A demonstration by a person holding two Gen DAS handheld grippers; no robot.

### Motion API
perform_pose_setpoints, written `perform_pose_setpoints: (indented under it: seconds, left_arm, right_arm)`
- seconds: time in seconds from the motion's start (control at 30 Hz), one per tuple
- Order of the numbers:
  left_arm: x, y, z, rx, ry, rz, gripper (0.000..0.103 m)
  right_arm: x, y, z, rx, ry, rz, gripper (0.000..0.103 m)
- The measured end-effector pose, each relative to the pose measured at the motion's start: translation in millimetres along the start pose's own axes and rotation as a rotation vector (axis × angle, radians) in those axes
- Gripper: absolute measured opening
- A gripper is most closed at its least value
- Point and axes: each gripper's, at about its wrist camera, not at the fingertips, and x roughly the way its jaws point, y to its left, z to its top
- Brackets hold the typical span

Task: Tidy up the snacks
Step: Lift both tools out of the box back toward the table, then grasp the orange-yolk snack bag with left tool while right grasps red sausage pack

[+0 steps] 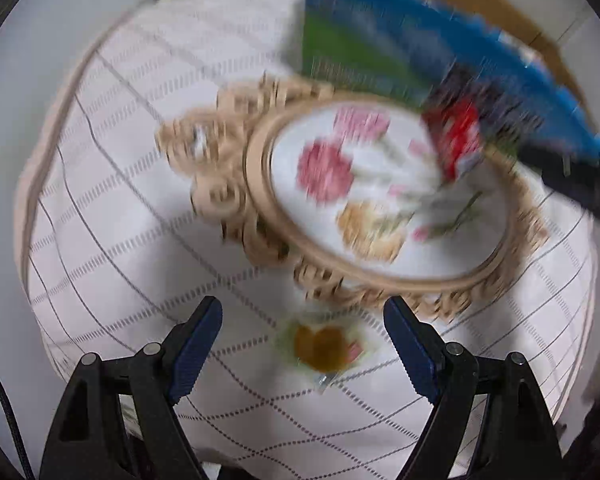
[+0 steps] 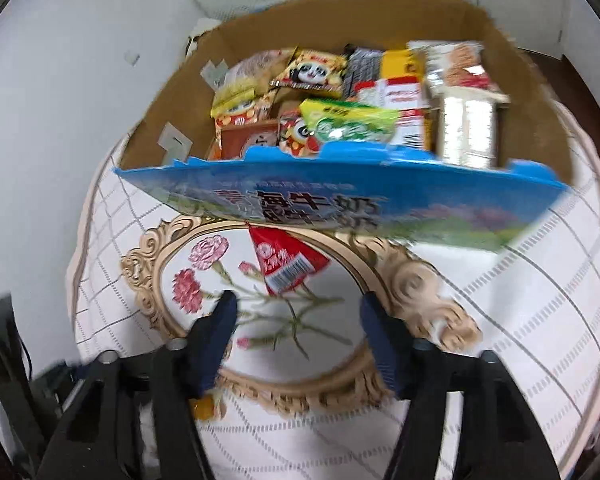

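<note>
Both views are blurring with motion. The left gripper (image 1: 302, 320) is pointing down over a round table (image 1: 100, 208) that is wearing a white cloth with a grey grid pattern; its jaws are standing apart, with nothing pressed between the pads. A small clear snack packet (image 1: 324, 346) with amber-coloured pieces inside is lying on the cloth between the two fingers, though no contact is showing. Just beyond it an oval tray (image 1: 256, 152) with a carved beige rim and a floral centre is sitting on the table.

The right gripper (image 2: 296, 312) is hanging over that same tray (image 2: 416, 280), jaws apart and gripping nothing — only the tray's painted flowers are showing in the gap. A red packet (image 2: 286, 264) with a white barcode label is lying on the tray ahead of the fingertips, partly tucked under the blue flap.

Behind the tray a cardboard box (image 2: 156, 128) is standing open, its blue-and-green printed flap (image 2: 340, 200) folding outward over the tray's far edge. The box is holding the bulk of the snacks: a panda-print packet (image 2: 314, 72), a green packet (image 2: 348, 126), yellow and orange bags (image 2: 236, 108) at its left, and a clear-wrapped stack (image 2: 466, 132) at its right. In the left view the flap (image 1: 380, 40) is appearing only as a smeared blue band.
</note>
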Motion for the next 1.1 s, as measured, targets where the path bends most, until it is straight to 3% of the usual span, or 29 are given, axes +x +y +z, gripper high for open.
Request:
perform_pose_setpoints:
  seconds: [0.17,0.23,0.27,0.3,0.43,0.73,0.83,0.9,0.93,1.1]
  left_arm:
    - [36.0,10.3,-13.7,-0.066,0.136,-0.056,0.083]
    - [41.5,13.3,-17.9,-0.079,0.151,-0.054,0.083]
    - [43.6,15.1,-20.0,-0.085,0.156,-0.053,0.083]
    - [44.9,17.4,-22.3,-0.096,0.160,-0.055,0.083]
    - [46.5,23.2,-29.9,-0.124,0.166,-0.078,0.083]
    - [70.1,20.3,-46.0,-0.065,0.206,-0.123,0.083]
    - [75.5,17.0,-44.1,-0.030,0.173,-0.127,0.082]
    - [75.0,12.9,-40.3,0.004,0.143,-0.136,0.060]
    - [74.9,11.5,-39.9,0.023,0.134,-0.135,0.056]
    - [72.2,6.8,-44.7,0.102,0.116,-0.142,0.048]
  right_arm:
    - [50.7,13.5,20.0,-0.067,0.045,-0.017,0.074]
    - [69.2,18.1,24.3,-0.090,0.065,-0.030,0.072]
    - [76.9,21.0,25.0,-0.110,0.067,-0.057,0.059]
    - [80.1,22.6,24.6,-0.124,0.063,-0.069,0.055]
    - [76.5,26.7,16.9,-0.164,0.044,-0.075,0.053]
    - [32.4,-1.5,-61.9,-0.104,0.101,-0.071,0.053]
    - [23.2,-12.4,-93.5,-0.042,0.133,-0.090,0.053]
    - [22.5,-16.8,-113.0,0.007,0.155,-0.103,0.053]
    - [22.7,-20.3,-123.2,0.032,0.161,-0.106,0.053]
    - [29.4,-22.4,-149.9,0.121,0.177,-0.146,0.053]
